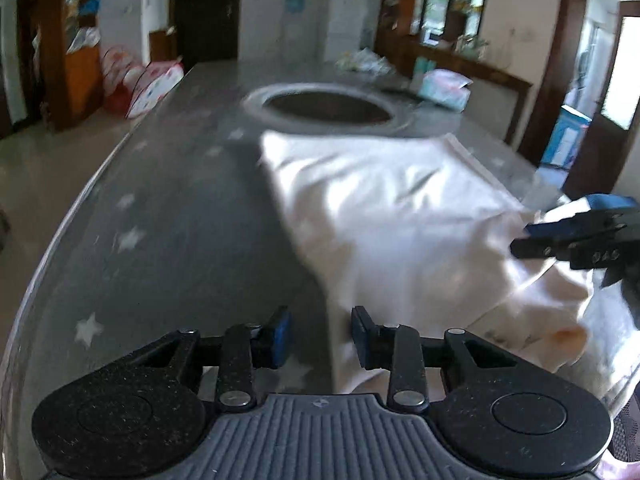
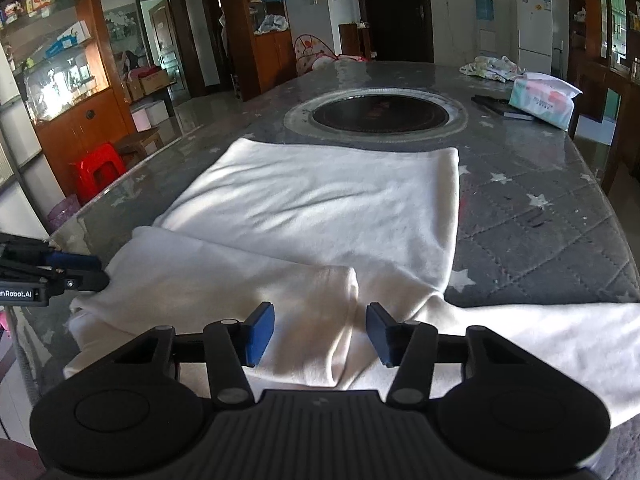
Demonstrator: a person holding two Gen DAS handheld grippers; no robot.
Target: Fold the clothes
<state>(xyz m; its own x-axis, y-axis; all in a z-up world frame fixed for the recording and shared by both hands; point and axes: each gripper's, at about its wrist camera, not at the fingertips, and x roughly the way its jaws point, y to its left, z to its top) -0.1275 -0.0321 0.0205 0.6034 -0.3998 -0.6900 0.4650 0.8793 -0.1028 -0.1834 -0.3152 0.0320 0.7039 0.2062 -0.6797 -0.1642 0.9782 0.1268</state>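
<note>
A cream-white garment (image 2: 320,208) lies spread on the grey star-patterned table (image 2: 540,240), with a sleeve folded across its near part. My right gripper (image 2: 320,332) hovers open over that folded sleeve near the front edge, with cloth below the gap and nothing pinched. My left gripper (image 1: 320,336) is open at the garment's (image 1: 380,208) left edge, the hem lying under the gap between its blue pads. Each gripper shows in the other's view: the right gripper (image 1: 524,240) at the cloth's right side, the left gripper (image 2: 102,270) at its left corner.
A round dark inset (image 2: 380,114) sits in the table just beyond the garment. At the far right are a tissue pack (image 2: 544,100), a flat black object (image 2: 500,106) and a crumpled cloth (image 2: 492,68). A red stool (image 2: 100,168) stands on the floor to the left.
</note>
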